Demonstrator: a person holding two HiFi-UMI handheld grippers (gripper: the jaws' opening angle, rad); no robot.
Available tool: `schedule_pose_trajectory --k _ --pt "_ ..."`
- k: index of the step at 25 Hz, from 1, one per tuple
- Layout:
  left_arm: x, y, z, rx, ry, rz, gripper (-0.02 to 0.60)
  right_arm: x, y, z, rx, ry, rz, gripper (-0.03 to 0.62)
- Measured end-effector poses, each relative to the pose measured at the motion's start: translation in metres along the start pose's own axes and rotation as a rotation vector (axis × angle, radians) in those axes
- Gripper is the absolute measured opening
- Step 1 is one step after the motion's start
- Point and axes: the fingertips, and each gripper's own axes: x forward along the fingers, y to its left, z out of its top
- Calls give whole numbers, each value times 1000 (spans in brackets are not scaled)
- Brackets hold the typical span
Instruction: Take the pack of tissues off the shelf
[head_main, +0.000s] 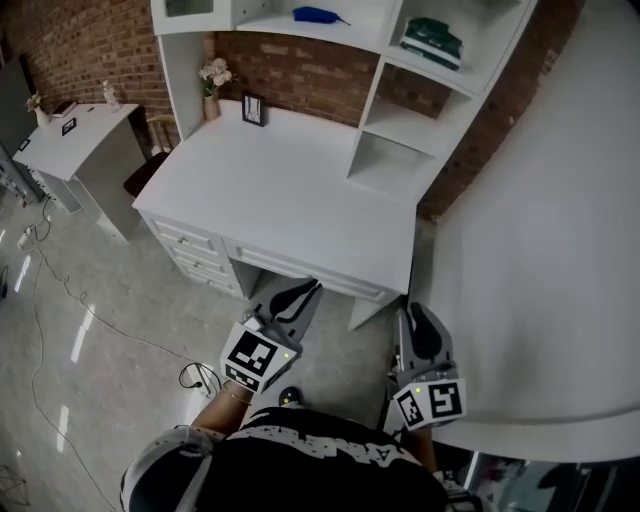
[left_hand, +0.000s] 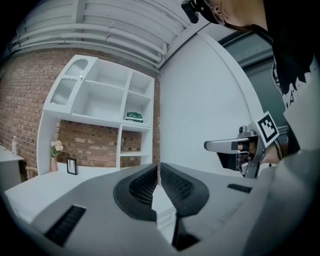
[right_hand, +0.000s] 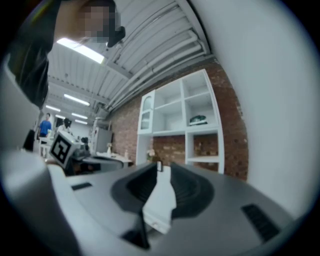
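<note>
Closest to the head camera, a dark top with white print (head_main: 300, 455), and just ahead of it both marker cubes. Left claw (head_main: 308, 289) at the front edge of the bench (head_main: 280, 190), jaws pressed together with nothing between. Right claw (head_main: 415, 309) off the bench's front right corner, jaws a little apart with only air between, and close on its right a large white curved surface (head_main: 560, 250).

Pack of tissues (head_main: 432, 40), green, lying flat on a shelf in the right-hand column of the white shelf unit (head_main: 372, 95) along the bench's back edge and right corner, with two open compartments below it. Well apart from both claws, the bare bench top in between. Near the back left corner a vase of flowers (head_main: 214, 82) and just beside it a small framed picture (head_main: 254, 110). Drawers (head_main: 190, 250) under the front left corner. Left of the bench, a smaller white side table (head_main: 85, 135). Cables (head_main: 60, 290) loose on the glossy floor.

Head view alone: a blue thing (head_main: 318, 15) on the upper middle shelf, and the floor. Left gripper view alone: the right claw side-on with its cube. Right gripper view alone: ceiling strip lights (right_hand: 80, 50) and a distant person in blue (right_hand: 45, 125).
</note>
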Motion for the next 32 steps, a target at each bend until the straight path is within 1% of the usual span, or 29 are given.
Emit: schedule_pose_trajectory --k 5,7,13,20,22,24,28,32 --pt "-1 -3 -4 -17 5 -22 37 -2 -2 -3 0 14 -26 86" --pt "-4 -1 -6 -23 7 -16 37 -1 -3 -5 0 23 -33 89" --pt "-15 21 -8 -27 8 54 40 18 -4 -4 -5 3 -9 101" --pt "-17 54 -4 4 14 159 48 61 -22 4 -9 -46 31 103" --pt "-11 66 -2 12 16 184 51 74 -31 8 -9 -62 39 104" --pt "-1 76 -2 13 20 195 55 88 -39 11 -9 -74 45 106" --pt "28 89 6 28 10 190 67 113 -59 13 -5 -90 56 107" --pt "63 103 18 54 -7 178 69 139 -89 19 -9 -108 43 109"
